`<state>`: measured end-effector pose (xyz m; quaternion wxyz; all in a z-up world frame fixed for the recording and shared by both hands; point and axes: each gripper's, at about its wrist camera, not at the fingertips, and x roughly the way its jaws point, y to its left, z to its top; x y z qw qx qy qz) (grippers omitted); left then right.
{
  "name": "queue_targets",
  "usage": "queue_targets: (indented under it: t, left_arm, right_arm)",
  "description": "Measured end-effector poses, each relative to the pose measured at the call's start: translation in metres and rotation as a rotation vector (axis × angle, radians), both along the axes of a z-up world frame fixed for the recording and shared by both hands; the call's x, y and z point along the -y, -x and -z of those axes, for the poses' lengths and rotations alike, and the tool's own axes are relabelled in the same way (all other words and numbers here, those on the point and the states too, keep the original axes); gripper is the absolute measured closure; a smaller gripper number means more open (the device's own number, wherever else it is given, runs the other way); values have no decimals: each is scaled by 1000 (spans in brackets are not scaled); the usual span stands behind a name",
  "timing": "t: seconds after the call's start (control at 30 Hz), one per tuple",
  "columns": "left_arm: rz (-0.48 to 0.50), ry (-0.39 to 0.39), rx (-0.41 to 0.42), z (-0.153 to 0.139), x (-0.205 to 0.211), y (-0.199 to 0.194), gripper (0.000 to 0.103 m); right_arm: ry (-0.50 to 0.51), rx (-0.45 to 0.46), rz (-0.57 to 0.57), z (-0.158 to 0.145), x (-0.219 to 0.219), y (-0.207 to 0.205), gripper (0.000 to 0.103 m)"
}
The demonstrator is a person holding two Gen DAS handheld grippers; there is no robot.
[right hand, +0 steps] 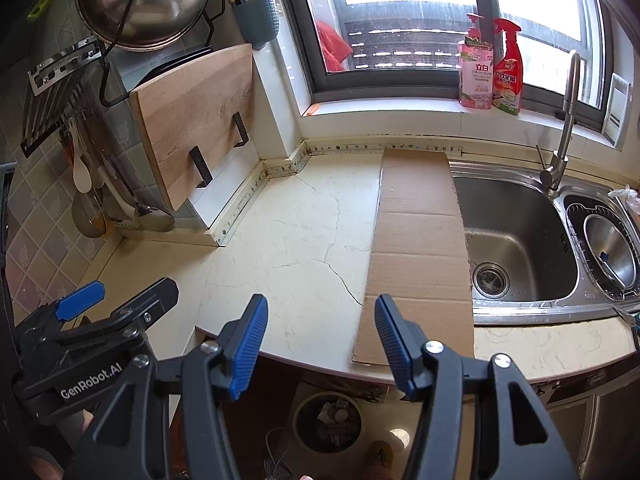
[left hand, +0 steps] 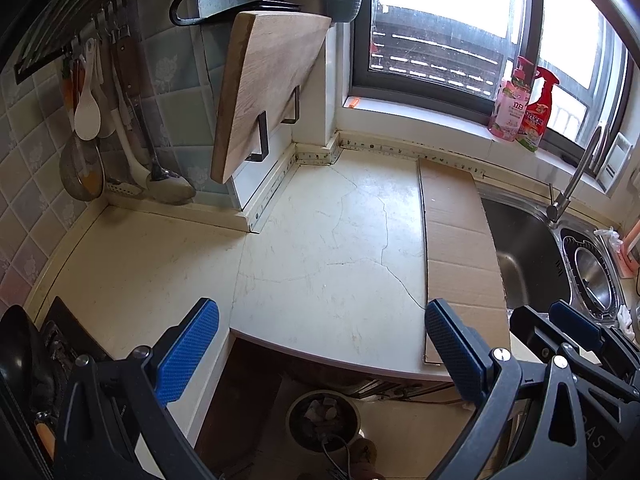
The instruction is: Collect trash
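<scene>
Item: cardboard strip point(right hand: 420, 248), flat beside sink point(right hand: 516, 232), overhanging table point(right hand: 280, 240) front edge; left tool point(left hand: 320, 352) and right tool point(right hand: 320, 340) spread, empty; pinch overhang

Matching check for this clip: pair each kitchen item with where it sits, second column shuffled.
Items:
1. cardboard strip
2. red spray bottle
3. cutting board
4. steel bowl

Places:
A. on the windowsill
B. held in wall brackets
C. flat on the counter, beside the sink
D. in the sink's right-hand basin

Pairs: 1-C, 2-A, 3-B, 4-D
</scene>
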<state>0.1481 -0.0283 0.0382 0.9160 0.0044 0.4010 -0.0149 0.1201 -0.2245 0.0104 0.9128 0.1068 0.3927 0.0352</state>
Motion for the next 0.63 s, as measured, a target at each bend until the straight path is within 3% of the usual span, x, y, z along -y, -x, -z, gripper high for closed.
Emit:
queue_targets:
  t: [0.63]
  left_arm:
    - [3, -18, 5, 0, 4, -3, 1]
  right_arm:
    - [-2, -2, 3, 1, 3, 0, 47]
